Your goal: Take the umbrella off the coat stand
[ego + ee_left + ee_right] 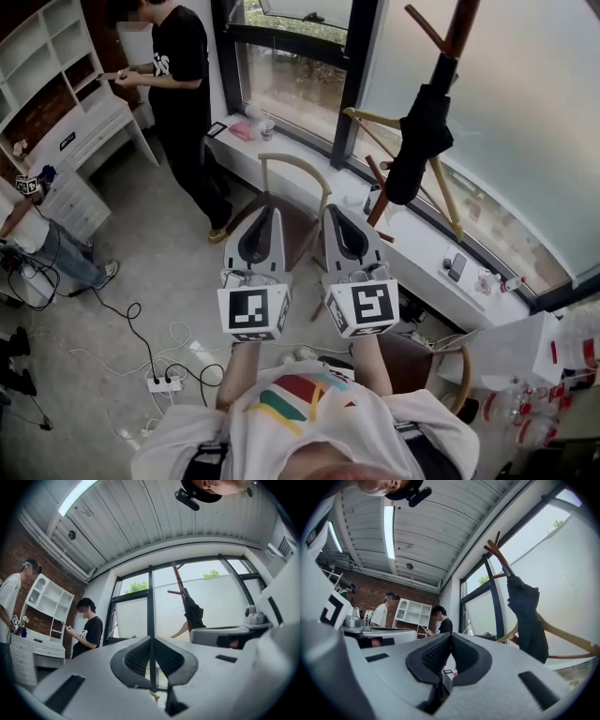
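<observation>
A black folded umbrella point(417, 141) hangs from a peg of the wooden coat stand point(457, 33) by the window, at the head view's upper right. Both grippers are held side by side, pointing towards the window, well short of the stand. My left gripper point(269, 214) is shut with nothing in it; its pads meet in the left gripper view point(151, 638), where the umbrella point(193, 613) shows far off to the right. My right gripper point(331, 211) is shut and empty too point(450, 635), with the umbrella point(527, 620) and the stand's pole point(498, 555) ahead to its right.
A wooden chair point(298, 169) stands just beyond the grippers, in front of the white window sill point(427, 253). A person in a black shirt point(183, 84) stands at the left by white shelves point(56, 56). A power strip and cables point(159, 382) lie on the floor.
</observation>
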The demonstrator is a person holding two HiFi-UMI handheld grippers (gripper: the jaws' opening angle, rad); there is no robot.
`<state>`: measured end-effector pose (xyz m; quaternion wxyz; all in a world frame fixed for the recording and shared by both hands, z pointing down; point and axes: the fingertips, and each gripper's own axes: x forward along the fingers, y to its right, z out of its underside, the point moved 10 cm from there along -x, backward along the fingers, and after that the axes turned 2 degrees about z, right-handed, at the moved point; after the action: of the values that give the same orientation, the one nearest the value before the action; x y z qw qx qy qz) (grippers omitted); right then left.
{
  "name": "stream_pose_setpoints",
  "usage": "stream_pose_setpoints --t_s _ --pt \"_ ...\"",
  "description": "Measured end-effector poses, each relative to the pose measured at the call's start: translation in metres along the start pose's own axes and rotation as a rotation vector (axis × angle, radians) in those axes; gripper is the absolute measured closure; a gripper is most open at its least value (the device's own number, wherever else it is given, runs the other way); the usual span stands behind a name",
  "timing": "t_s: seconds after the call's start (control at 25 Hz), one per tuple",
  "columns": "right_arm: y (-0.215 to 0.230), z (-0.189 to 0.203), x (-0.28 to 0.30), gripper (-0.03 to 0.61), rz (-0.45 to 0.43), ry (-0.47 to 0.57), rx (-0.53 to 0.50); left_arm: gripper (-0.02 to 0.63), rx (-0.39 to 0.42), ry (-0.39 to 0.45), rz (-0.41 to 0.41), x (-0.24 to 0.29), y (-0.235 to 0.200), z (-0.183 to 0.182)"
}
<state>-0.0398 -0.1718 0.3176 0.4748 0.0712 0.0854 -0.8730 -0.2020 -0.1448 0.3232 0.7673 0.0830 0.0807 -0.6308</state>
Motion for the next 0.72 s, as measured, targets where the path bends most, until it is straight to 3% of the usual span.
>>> stream_pose_setpoints --t_s 0.4,0.64,0.72 --pt "0.042 -0.006 0.001 0.578 0.023 0.005 -0.003 0.598 -0.009 0.012 0.041 0.031 0.028 0.004" --pt "0.077 -0.041 0.004 0.578 0.027 0.070 0.047 0.598 -0.013 0.022 0.042 0.048 0.033 0.002" --pt "0.092 -0.053 0.006 0.479 0.057 0.069 0.031 0.598 -0.016 0.020 0.049 0.051 0.037 0.005"
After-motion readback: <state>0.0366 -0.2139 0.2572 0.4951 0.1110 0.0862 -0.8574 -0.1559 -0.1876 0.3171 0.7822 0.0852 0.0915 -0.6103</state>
